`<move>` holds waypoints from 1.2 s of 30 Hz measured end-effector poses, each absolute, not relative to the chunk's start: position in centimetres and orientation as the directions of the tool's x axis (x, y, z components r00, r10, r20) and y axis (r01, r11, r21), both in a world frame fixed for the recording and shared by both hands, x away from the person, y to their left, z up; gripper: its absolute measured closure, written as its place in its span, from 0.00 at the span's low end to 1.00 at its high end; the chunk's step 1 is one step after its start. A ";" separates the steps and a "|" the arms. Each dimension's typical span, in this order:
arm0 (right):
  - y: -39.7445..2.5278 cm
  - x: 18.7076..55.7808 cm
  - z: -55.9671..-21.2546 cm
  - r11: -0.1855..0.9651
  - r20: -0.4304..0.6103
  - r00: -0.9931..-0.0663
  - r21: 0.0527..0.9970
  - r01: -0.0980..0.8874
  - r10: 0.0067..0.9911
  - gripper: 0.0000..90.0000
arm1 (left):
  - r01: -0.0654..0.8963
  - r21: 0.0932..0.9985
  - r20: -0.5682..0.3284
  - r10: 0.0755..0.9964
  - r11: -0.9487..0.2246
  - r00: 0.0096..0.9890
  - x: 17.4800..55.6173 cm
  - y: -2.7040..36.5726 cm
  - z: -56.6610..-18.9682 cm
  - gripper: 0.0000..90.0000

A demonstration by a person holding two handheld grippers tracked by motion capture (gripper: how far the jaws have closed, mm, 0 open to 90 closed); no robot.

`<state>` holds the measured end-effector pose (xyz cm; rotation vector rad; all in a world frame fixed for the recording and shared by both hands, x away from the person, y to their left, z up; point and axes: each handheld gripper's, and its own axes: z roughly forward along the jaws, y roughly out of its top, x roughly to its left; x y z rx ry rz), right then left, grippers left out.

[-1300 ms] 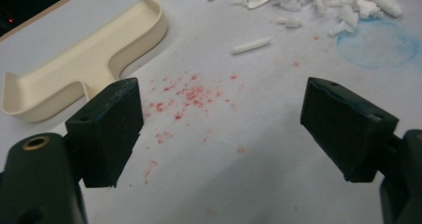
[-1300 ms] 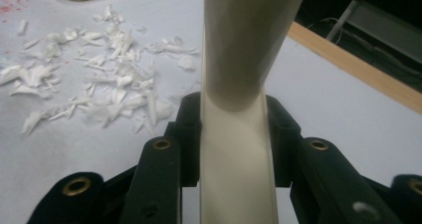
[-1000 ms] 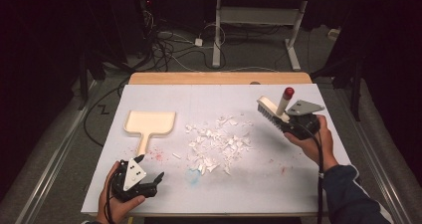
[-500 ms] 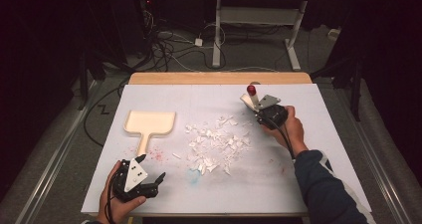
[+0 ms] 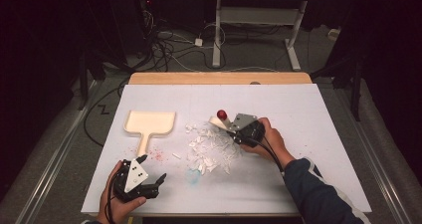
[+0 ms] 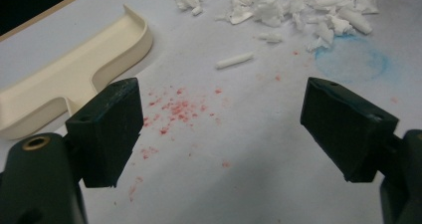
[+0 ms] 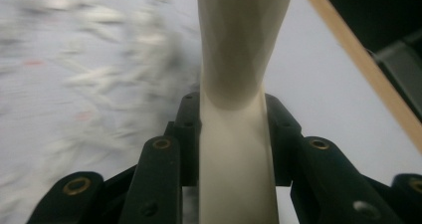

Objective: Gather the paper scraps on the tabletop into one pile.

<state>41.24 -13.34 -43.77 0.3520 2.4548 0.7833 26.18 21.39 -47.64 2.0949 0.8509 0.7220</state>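
Sweeping set-up on the desk (image 5: 318,129): left gripper idle, right gripper holding the brush.

Left to right: the left gripper (image 5: 149,171) sits at the near edge, fingers (image 6: 107,129) spread wide and empty above red specks. The cream dustpan (image 5: 149,123) lies flat just beyond it, handle toward the person. White paper scraps (image 5: 211,149) are strewn mid-desk beside a blue smudge (image 6: 353,59). The right gripper (image 5: 230,125) is at the far right edge of the scraps, its fingers (image 7: 186,129) clamped on the brush (image 7: 239,50), a cream handle with a red tip.
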 end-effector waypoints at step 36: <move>-7.6 47.1 -43.1 0.751 -0.438 -0.794 0.660 0.035 0.422 0.76 | 0.361 0.774 0.206 0.746 -0.520 0.633 26.3 20.8 -48.1 0.18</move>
